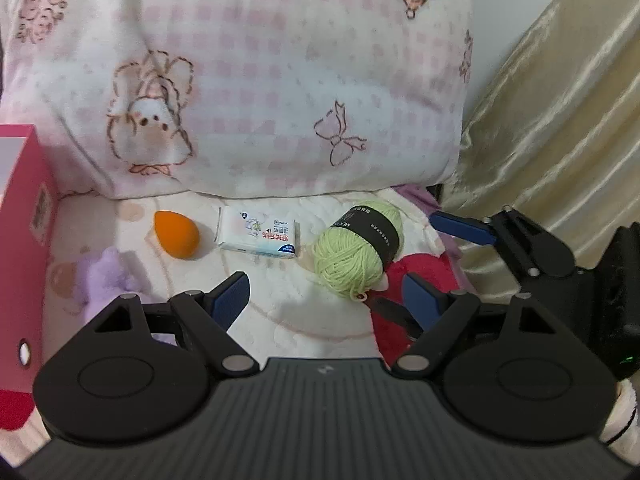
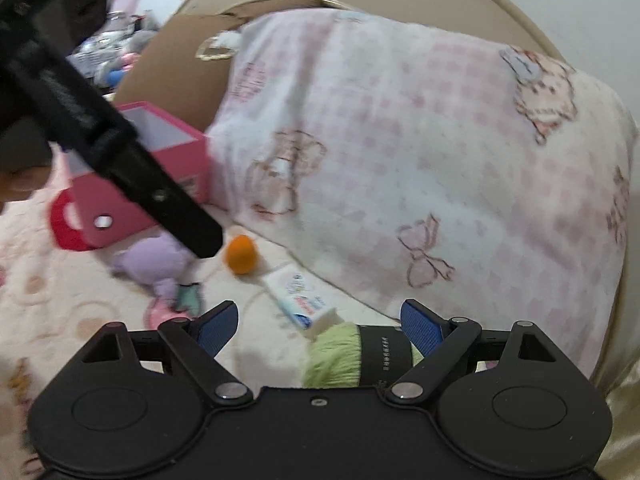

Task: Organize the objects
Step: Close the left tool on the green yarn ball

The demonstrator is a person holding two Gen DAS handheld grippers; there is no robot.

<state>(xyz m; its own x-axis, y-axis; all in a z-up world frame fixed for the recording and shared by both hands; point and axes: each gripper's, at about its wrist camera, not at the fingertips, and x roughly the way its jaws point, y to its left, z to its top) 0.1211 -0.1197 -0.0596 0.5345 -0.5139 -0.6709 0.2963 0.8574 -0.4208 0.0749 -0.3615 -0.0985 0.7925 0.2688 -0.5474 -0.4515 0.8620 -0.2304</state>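
Note:
On the bed cover lie an orange egg-shaped sponge (image 1: 177,234), a white tissue pack (image 1: 259,236) and a ball of green yarn (image 1: 358,250) with a black band. My left gripper (image 1: 324,300) hovers open just in front of them, with nothing between its blue pads. In the right wrist view the green yarn (image 2: 352,356) lies low between the jaws of my right gripper (image 2: 320,324), close to its right pad; the left pad stands well clear, so the gripper is open. The sponge (image 2: 240,254) and tissue pack (image 2: 300,300) lie beyond it.
An open pink box (image 1: 20,240) stands at the left, with a purple plush toy (image 1: 104,276) beside it. A red cloth item (image 1: 416,280) lies by the yarn. A big pink-checked pillow (image 1: 260,80) backs the objects. Gold satin fabric (image 1: 560,120) hangs at the right.

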